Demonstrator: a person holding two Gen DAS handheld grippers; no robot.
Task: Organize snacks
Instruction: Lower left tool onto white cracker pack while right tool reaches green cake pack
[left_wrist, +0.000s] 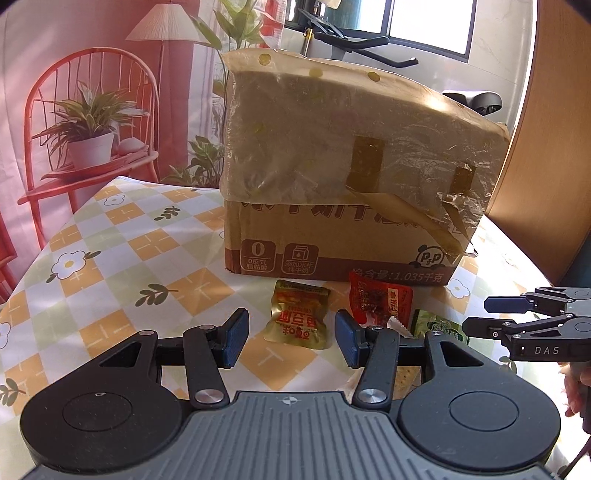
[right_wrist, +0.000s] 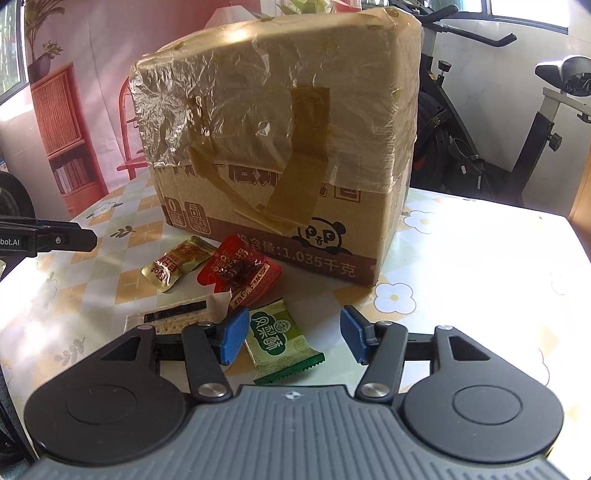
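A: What snacks are in front of you?

B: Four small packets lie close together on your surface, just before the box. A crinkled gold foil packet (left_wrist: 298, 319) with red print lies leftmost, and a glossy red plastic packet (right_wrist: 239, 271) lies just beside it. Nearer you lies a green sachet with a serrated edge (right_wrist: 284, 341), and left of it a clear-wrapped pale cracker packet (right_wrist: 177, 318).

A: And the tools?

B: Your left tool (left_wrist: 291, 338) stands open, the gold packet in front of its gap, nothing gripped. Your right tool (right_wrist: 293, 338) is open too, the green sachet lying between its blue pads (right_wrist: 233, 338), not pinched.

A: The surroundings?

B: The surface wears a checked orange, green and white cloth with flowers (left_wrist: 110, 243). Behind it hangs a pink backdrop showing a red chair (left_wrist: 88, 122), and an exercise bike (right_wrist: 517, 122) stands to the right.

A: Any containers?

B: One tall brown cardboard box, taped and wrapped in plastic film (right_wrist: 280, 147), shut; I can't tell its contents.
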